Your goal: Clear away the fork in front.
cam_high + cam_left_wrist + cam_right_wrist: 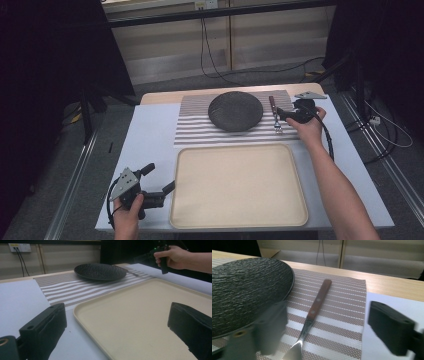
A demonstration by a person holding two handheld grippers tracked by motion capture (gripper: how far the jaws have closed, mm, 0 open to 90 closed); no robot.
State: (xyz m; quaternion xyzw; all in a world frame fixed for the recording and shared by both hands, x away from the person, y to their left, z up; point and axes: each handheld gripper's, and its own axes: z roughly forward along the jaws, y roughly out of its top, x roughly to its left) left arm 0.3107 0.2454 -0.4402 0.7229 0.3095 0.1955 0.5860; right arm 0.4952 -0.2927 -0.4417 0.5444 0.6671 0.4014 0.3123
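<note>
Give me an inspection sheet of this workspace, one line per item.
Surface: pale table, with a striped placemat at its far side.
Job's things: wooden-handled fork flat on the placemat, just right of the black plate.
Clutter: empty beige tray on the near side; grey three-cornered plate at the far right corner.
Grippers: right gripper open, jaws astride the fork, not pressing it; left gripper open at the tray's left edge.
Cables: one trails from each gripper; more on the floor beyond.
Surroundings: dark, wall sockets behind.
</note>
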